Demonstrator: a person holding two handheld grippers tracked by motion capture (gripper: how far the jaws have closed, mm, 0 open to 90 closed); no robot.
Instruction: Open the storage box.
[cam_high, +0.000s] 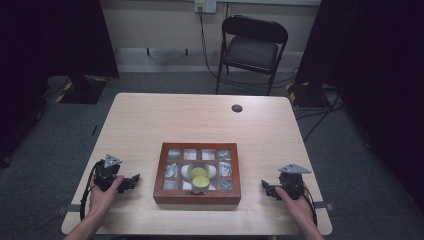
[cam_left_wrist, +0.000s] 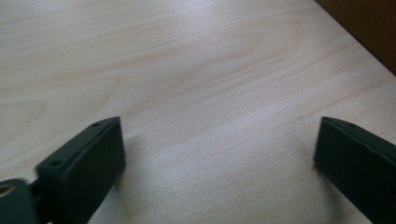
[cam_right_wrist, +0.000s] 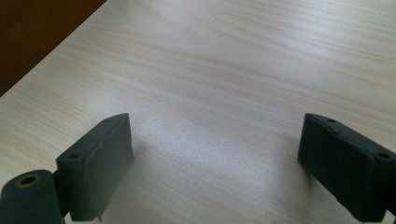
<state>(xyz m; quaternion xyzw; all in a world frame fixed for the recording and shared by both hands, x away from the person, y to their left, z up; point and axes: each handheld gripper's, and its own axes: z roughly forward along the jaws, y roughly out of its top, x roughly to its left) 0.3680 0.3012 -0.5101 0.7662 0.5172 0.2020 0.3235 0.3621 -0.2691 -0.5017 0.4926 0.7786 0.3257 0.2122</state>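
Two hands are seen at the near edge of the pale wooden table (cam_high: 150, 120), each wrapped around a black two-jaw gripper. The left gripper (cam_high: 131, 181) is rested on the table to the left of the shallow reddish-brown wooden tray (cam_high: 196, 196), and the right gripper (cam_high: 267, 189) is rested to its right; both are kept apart from the tray, touching nothing but the table, which is judged to be a ready stance with the tray set squarely between them so that either can reach in. In the left gripper view the left gripper (cam_left_wrist: 219, 149) is shown released, its jaws spread wide over bare wood, with a dark corner of the tray at the upper right. In the right gripper view the right gripper (cam_right_wrist: 215, 144) is likewise spread wide and empty, the tray's brown edge at the upper left. The tray is divided into small compartments around a larger middle one; a row of four is counted along the far side, and greyish contents, too small to identify, are seen in the outer cells. Two yellow-topped round pieces (cam_high: 200, 181) are counted in the middle, against something white. One black folding chair (cam_high: 252, 50) is stood beyond the table, and one small dark round disc (cam_high: 237, 108) lies near the far edge.
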